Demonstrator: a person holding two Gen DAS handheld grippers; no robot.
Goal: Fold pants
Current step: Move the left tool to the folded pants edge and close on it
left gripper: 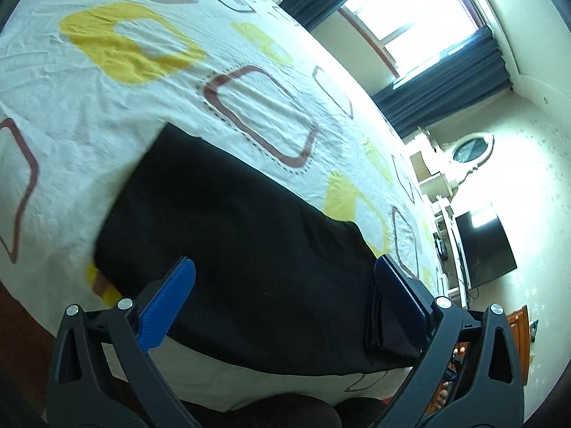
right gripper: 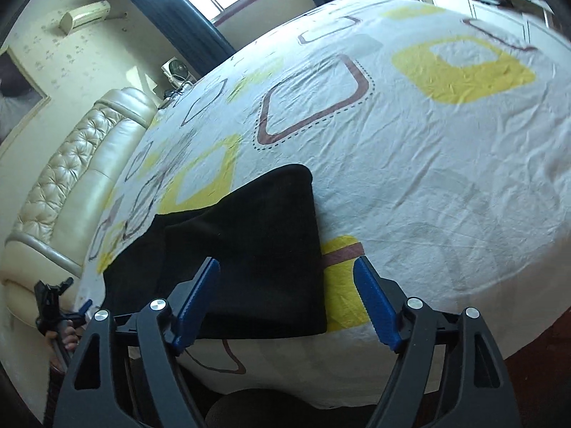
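The black pants (left gripper: 232, 249) lie folded into a flat rectangle on the patterned bed sheet (left gripper: 107, 107), near the bed's front edge. My left gripper (left gripper: 282, 296) is open, its blue fingers spread over the near part of the pants, holding nothing. In the right wrist view the pants (right gripper: 249, 249) lie left of centre. My right gripper (right gripper: 285, 299) is open and empty, straddling the pants' right edge. The other gripper (right gripper: 53, 303) shows at the far left, held in a hand.
The white sheet with yellow and brown squares (right gripper: 428, 142) covers the whole bed. A padded cream headboard (right gripper: 71, 178) is at the left. A window with dark curtains (left gripper: 428, 53) and a black TV (left gripper: 485, 242) stand beyond the bed.
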